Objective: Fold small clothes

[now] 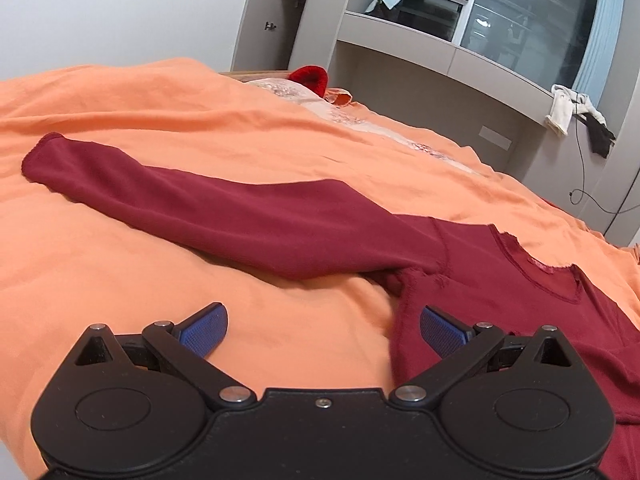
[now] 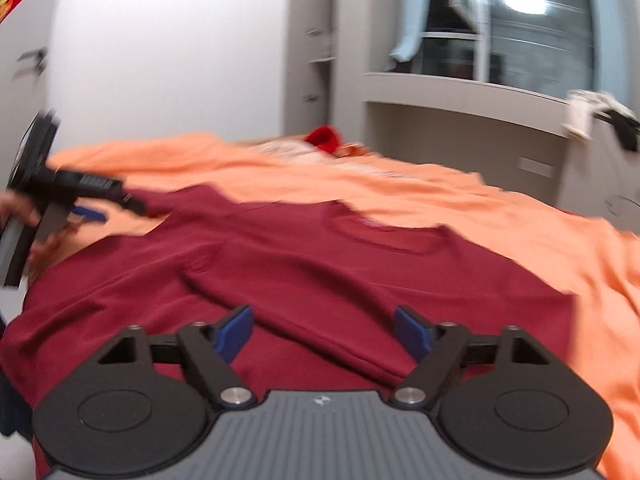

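A dark red long-sleeved shirt [image 1: 500, 280] lies flat on the orange bedspread [image 1: 160, 100]. One sleeve [image 1: 200, 208] stretches out to the left, with its cuff [image 1: 40, 160] at the far end. My left gripper [image 1: 322, 332] hovers open at the shirt's side edge under that sleeve, its right pad [image 1: 440, 332] over the cloth. In the right wrist view the shirt [image 2: 360, 256] fills the middle, and its other sleeve [image 2: 320, 316] lies folded across the body. My right gripper [image 2: 324, 332] stands open just above that sleeve, gripping nothing. The left gripper [image 2: 80, 196] shows at the far left, blurred.
A bright red item [image 1: 308, 78] rests at the head of the bed. A grey window ledge [image 1: 440, 44] runs behind the bed, with white and black clothes [image 1: 576, 116] hanging off it and a cable [image 1: 580, 184] dangling below. A person's hand [image 2: 16, 208] holds the left tool.
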{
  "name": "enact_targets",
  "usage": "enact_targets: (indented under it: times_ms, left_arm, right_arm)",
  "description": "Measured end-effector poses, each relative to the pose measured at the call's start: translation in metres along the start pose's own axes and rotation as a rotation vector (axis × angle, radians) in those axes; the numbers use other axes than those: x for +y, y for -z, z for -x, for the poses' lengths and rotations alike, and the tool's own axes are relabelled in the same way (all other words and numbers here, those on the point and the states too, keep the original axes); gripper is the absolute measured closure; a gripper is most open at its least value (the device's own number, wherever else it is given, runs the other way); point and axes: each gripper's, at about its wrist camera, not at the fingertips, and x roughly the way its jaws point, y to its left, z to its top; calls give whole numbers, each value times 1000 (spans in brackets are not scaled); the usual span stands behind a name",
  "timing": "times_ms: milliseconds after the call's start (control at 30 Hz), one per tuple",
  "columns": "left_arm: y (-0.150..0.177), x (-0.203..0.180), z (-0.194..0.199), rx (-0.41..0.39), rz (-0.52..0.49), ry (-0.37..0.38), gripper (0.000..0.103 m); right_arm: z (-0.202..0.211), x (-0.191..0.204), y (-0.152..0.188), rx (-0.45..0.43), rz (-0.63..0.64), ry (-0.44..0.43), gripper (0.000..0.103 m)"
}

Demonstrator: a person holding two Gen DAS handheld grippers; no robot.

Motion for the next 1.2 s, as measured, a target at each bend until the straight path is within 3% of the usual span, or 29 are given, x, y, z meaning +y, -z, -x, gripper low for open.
enact_targets:
  times_ms: [100,133,200,233,267,533,700,833,900,967,1067,1200]
  left_arm:
    - [-4,12,1,-5,42,-10,1]
    - [-5,17,1,-7,56,-13,1]
    - [-6,25,1,-10,76,-26,1]
    - [-7,28,1,-12,81,-32,1]
    - [-8,30,2,-13,86,-34,1]
    - [-11,42,3,-19,123,-43,1]
    - [-13,46,4,-24,132,-53,1]
    - [-23,71,8,-51,218,-85,1]
    - [-30,93,10,-61,290,-114,1]
    - [-34,117,13,-80,363,-131,1]
    - [-38,148,15,-124,452,-130,1]
    - [-43,173,1,-196,515,-138,1]
  right_arm:
    - [-29,19,-6,71,70,-49,32]
    - [-39,23,-9,96,91,-62,40]
    - [-55,30,-12,140,117,-81,64]
    - [-59,33,-13,154,129,-82,83]
    - [-60,37,-13,154,142,-80,91]
    - [-41,61,3,157,225,-65,95]
    - [-39,61,9,126,180,-64,82]
    - [-25,55,11,63,111,-80,33]
    - [-18,52,11,34,73,-84,26]
    - [-12,50,13,3,26,-83,8]
    - [-3,44,15,-33,-41,-80,1]
    - [6,32,17,-50,-152,-58,0]
